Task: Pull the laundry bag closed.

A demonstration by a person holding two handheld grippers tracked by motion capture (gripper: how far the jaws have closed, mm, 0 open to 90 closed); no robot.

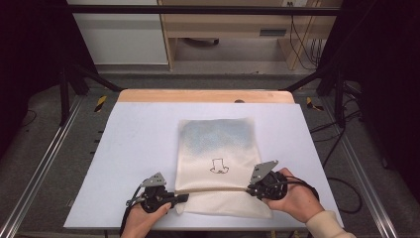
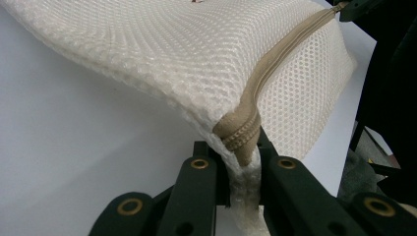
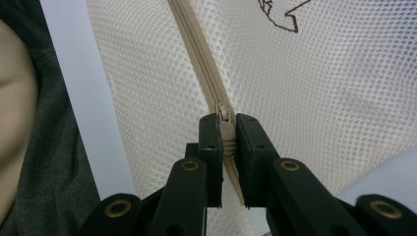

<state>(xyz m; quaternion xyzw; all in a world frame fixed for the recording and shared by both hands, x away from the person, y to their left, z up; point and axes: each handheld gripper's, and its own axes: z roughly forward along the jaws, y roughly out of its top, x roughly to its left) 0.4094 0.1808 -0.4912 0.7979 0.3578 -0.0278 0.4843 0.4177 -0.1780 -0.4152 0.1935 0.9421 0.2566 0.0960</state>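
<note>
Left gripper (image 1: 184, 197) clamps the mesh bag (image 1: 218, 148) at its near-left corner, where the zipper (image 1: 213, 189) ends; right gripper (image 1: 249, 188) pinches the zipper slider (image 3: 225, 116) near the right edge. Bare white table (image 1: 133, 148) lies open leftward.

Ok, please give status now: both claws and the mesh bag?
Left claw shut on zipper end. Right claw shut on zipper pull. Mesh bag flat on table, zipper taut. Nothing in way.

floor: grey (image 1: 44, 148) | rear: wooden shelving (image 1: 223, 25) | frame: black poles (image 1: 198, 10)
</note>
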